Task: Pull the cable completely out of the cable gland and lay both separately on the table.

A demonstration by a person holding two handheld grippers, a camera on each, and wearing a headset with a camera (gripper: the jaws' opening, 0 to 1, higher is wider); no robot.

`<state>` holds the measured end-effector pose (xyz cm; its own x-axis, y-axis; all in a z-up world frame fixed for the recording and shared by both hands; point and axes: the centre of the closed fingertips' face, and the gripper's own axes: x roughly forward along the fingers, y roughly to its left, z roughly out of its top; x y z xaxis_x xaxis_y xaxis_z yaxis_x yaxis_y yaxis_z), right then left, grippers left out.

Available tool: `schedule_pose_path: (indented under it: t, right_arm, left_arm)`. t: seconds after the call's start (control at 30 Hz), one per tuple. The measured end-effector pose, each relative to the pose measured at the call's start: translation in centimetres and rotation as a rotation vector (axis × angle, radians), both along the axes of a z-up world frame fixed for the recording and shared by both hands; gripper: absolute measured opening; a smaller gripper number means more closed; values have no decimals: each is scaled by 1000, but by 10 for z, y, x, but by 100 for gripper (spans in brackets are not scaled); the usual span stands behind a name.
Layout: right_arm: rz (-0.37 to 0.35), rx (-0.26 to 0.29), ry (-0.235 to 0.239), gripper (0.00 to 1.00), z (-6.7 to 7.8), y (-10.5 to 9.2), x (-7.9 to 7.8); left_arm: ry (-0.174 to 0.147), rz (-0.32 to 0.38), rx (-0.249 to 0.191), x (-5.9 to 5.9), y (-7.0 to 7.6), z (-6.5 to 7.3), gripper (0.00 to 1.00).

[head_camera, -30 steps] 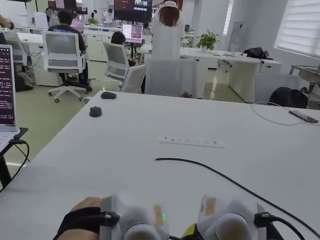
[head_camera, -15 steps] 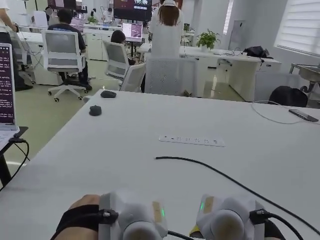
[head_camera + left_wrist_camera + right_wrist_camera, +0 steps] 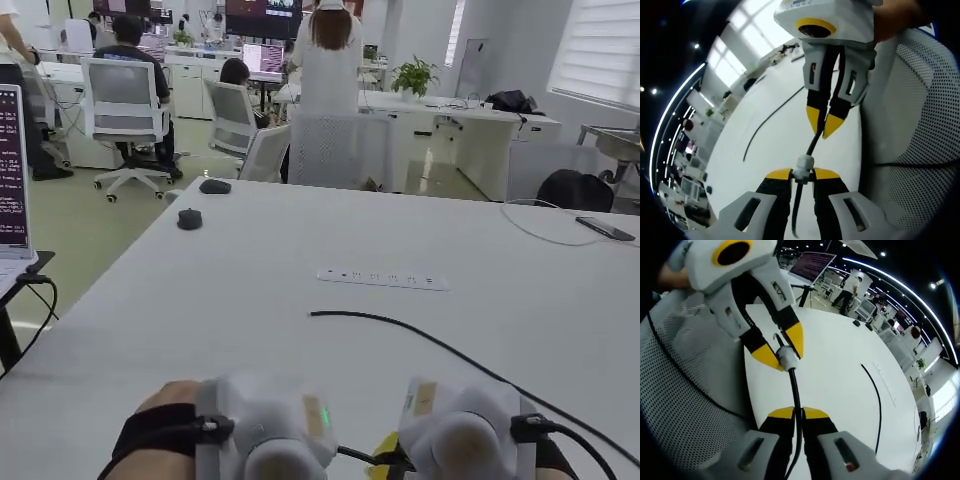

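Left gripper [image 3: 802, 175]: jaws pinched tight on the cable gland [image 3: 803, 166], with a yellow tip on either side of it.
Right gripper [image 3: 799, 413]: jaws narrowed right down on the black cable [image 3: 794, 385], just beside the gland. It faces the left one almost tip to tip.
Cable gland: small and pale, held up in the air over the near edge of the table [image 3: 250, 250]. The cable passes through it, and a short black tail comes out the other side between the left jaws.
Cable: its long run lies across the table in a gentle curve. The free end rests near the middle, just this side of the white power strip [image 3: 383, 281].
Head view: both grippers sit low and close together, and a hand [image 3: 160, 440] in a black strap is behind the left one.
Further off: a dark mouse [image 3: 190, 220] lies towards the table's far left.
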<state>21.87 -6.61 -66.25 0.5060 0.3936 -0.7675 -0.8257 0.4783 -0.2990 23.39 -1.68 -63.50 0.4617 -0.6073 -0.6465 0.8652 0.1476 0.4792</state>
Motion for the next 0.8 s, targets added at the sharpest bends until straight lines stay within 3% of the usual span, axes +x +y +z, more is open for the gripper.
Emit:
schedule_pose_path:
  t: [0.07,0.17,0.23,0.37,0.53,0.67,0.8]
  right_arm:
    - [-14,-50,13,3,-5,-9,0]
    - [-19,-38,21,3,-6,-8,-1]
    - [-15,-40,-1,8,-3,-7,1]
    - [19,50,-36,14,11,10,2]
    - [95,114,-81,11,24,29,-3]
    - [125,120,-97,4,27,34,-5]
    - [106,103,-92,4,24,29,-3]
  left_arm:
    - [-2,11,2,2,2,0,16]
    - [-1,18,-2,3,3,1,16]
    - [-4,21,8,3,4,0,16]
    - [1,24,11,3,5,-2,16]
    - [3,5,9,0,1,-2,16]
    - [2,-15,10,-3,-2,-2,16]
    - [3,-5,3,-2,-1,-1,16]
